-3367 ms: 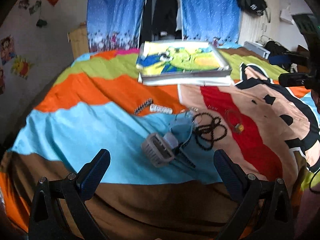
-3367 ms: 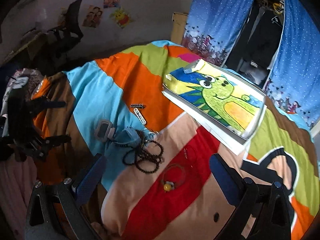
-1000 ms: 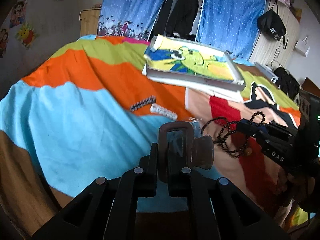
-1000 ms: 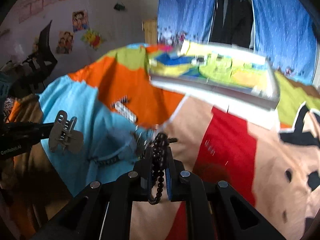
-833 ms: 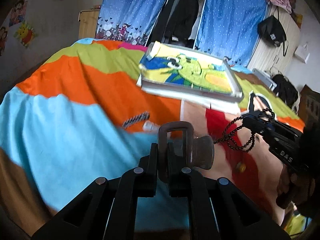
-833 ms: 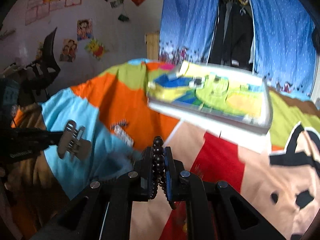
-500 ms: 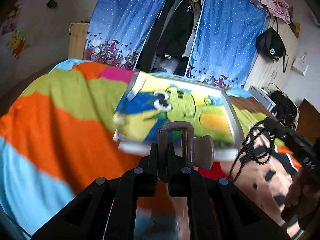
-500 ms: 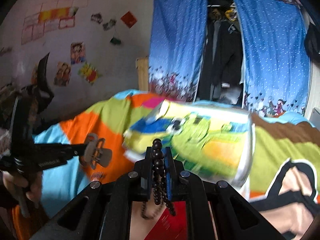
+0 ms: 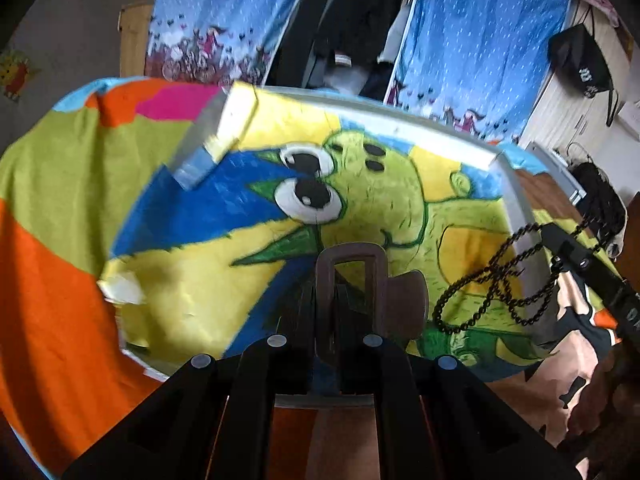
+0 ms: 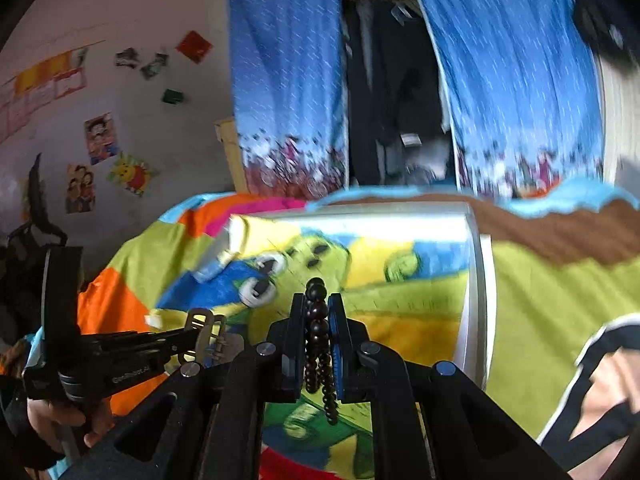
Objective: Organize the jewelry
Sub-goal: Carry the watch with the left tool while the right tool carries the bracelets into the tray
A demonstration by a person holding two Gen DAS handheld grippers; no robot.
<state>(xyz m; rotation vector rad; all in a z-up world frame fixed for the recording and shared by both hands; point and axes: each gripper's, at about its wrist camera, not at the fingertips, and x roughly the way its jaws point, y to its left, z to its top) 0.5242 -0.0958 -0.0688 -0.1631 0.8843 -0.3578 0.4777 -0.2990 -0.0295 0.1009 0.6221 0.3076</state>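
Observation:
My left gripper (image 9: 347,312) is shut on a brown hair claw clip (image 9: 404,296), held over the near part of a shallow tray (image 9: 400,122) lined with a green dinosaur picture. In the right wrist view the same clip (image 10: 206,334) shows at the left gripper's tip by the tray's left side. My right gripper (image 10: 317,306) is shut on a string of dark beads (image 10: 318,332) that hangs in loops below the fingers. From the left wrist view, that bead string (image 9: 480,296) dangles above the tray's right part.
The tray (image 10: 474,280) lies on a bed with a bright striped cartoon bedspread (image 9: 44,248). Blue curtains (image 10: 288,80) and hanging dark clothes stand behind the bed. A black bag (image 9: 580,64) hangs at the right. A hand (image 10: 60,416) holds the left gripper.
Both grippers, open over the bed at first, now hold the clip and the beads. Over the last second they moved forward from the near bedspread to above the tray.

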